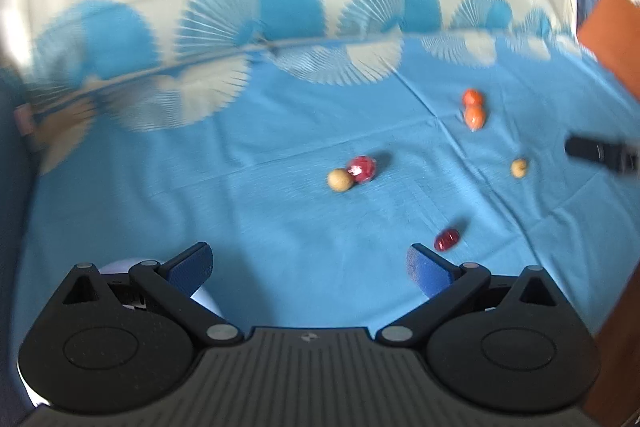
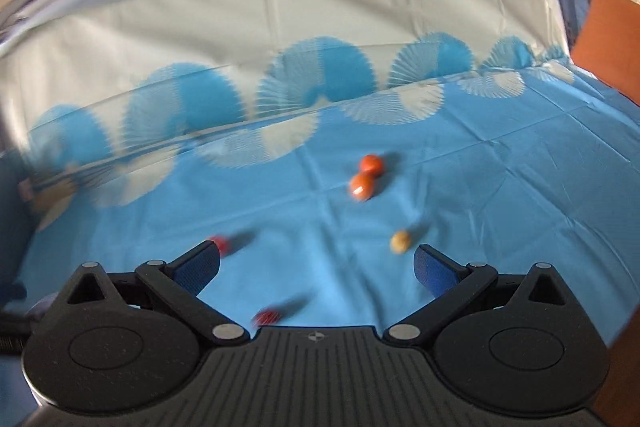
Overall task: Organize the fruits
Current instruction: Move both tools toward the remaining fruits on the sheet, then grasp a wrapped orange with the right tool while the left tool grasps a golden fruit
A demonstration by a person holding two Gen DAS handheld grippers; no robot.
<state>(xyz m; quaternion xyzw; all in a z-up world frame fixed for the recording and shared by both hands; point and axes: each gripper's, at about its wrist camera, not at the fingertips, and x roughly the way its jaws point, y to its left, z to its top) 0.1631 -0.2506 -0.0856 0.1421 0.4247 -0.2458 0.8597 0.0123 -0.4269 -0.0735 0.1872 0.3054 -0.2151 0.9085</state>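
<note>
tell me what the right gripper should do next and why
Probably ease the right gripper forward and slightly right toward the lone tan fruit. Its jaws stand wide open and empty, and that fruit lies just ahead of its right finger on the blue cloth, apart from the two touching orange fruits, so it looks the easiest first grab.

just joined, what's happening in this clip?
A person holds two handheld grippers over a blue tablecloth scattered with small fruits. Neither holds anything: the left gripper and right gripper both have their fingers spread wide. On the cloth lie two orange fruits touching each other, a yellowish fruit beside a red one, a lone yellowish fruit and a second red fruit. Both views are motion-blurred. Sorting looks unstarted.
</note>
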